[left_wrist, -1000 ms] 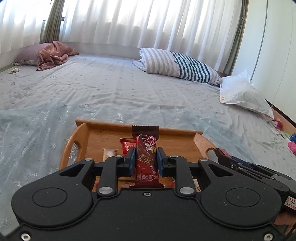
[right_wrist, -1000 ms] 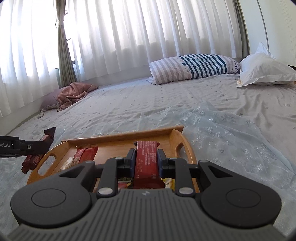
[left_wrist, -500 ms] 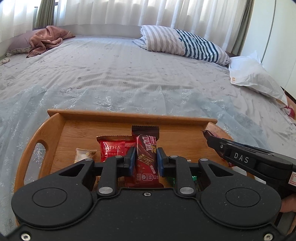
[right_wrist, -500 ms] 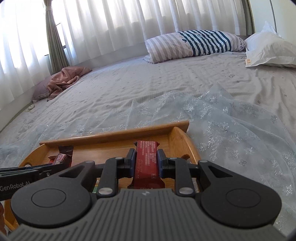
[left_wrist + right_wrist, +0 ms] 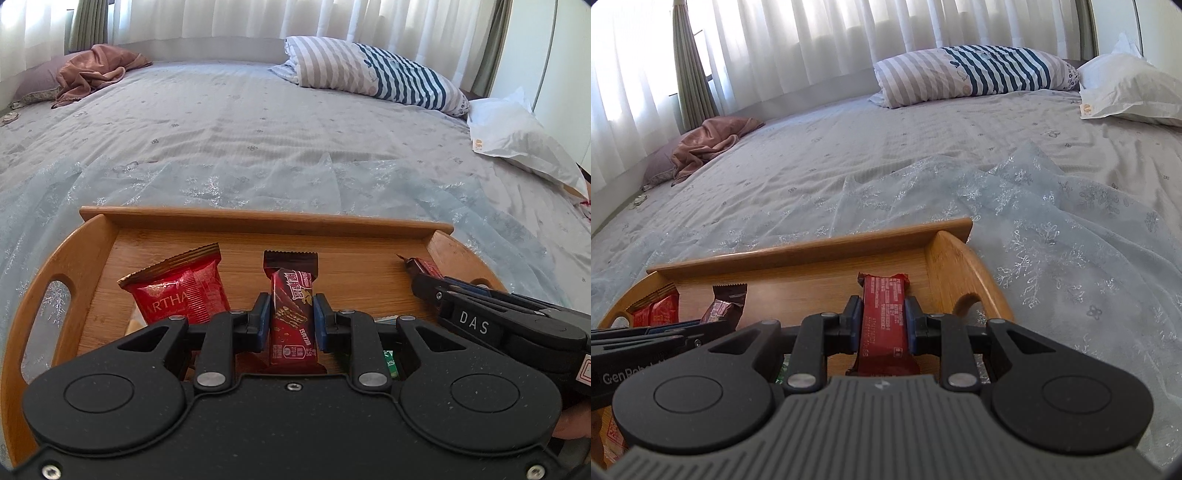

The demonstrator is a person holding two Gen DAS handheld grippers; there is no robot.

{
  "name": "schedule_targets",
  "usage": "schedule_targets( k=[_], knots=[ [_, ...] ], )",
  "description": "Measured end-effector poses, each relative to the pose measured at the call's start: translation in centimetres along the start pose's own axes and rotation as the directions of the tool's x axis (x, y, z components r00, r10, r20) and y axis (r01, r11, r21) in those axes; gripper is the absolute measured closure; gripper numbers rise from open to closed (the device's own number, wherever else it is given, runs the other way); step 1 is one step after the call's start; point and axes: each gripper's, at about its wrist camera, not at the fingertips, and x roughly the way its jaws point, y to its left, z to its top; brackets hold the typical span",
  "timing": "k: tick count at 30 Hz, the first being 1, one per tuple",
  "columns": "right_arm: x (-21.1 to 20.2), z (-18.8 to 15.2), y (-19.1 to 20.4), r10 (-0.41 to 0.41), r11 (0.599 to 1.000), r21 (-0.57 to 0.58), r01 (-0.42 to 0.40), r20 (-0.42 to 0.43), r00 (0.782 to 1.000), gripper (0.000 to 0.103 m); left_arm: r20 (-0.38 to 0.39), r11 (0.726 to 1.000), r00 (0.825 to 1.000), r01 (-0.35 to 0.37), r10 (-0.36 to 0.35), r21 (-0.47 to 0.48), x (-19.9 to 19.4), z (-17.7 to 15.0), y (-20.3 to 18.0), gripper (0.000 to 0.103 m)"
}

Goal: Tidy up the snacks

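The left gripper (image 5: 291,325) is closed on a dark red chocolate bar (image 5: 292,314), held over the wooden tray (image 5: 258,218). The right gripper (image 5: 882,325) is closed on a red snack bar (image 5: 884,317), over the tray's right part. Left on the tray lies a red snack packet (image 5: 181,291). Farther away, a striped pillow (image 5: 373,72) lies on the bed (image 5: 221,122).

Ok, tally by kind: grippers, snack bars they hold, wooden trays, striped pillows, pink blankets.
Grippers: 2, left gripper and right gripper
Held snack bars: 2, left bar, right bar
Wooden tray: 1
Striped pillow: 1
Pink blanket: 1
Total: 7
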Motion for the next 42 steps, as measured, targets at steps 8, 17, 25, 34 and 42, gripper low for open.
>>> schedule_targets(
  k=[8,17,25,34,42],
  knots=[
    [0.0,0.0,0.1,-0.001,1.000,-0.011,0.001,0.005,1.000,0.070,0.002,0.999,1.000,-0.024,0.024,0.031,0.4,-0.1,-0.5,0.079],
    [-1.7,-0.1,0.3,0.027,0.999,-0.020,-0.026,0.043,0.999,0.041,0.019,0.997,0.999,-0.028,0.027,0.065,-1.8,0.2,-0.7,0.060],
    [-5.3,-0.4,1.1,0.046,0.997,-0.064,-0.040,0.098,0.994,0.029,0.071,0.996,0.997,-0.027,0.021,0.081,-6.1,-0.4,-0.3,0.023],
    [-9.7,-1.9,2.5,0.061,0.990,-0.139,-0.039,0.158,0.986,0.019,0.122,0.994,0.992,-0.049,0.036,0.101,-11.6,-2.4,0.2,0.015],
    [-13.1,-4.1,3.9,0.092,0.978,-0.204,-0.052,0.195,0.977,0.014,0.128,0.997,0.991,-0.046,0.037,0.063,-15.5,-5.4,1.4,0.013]
  ],
)
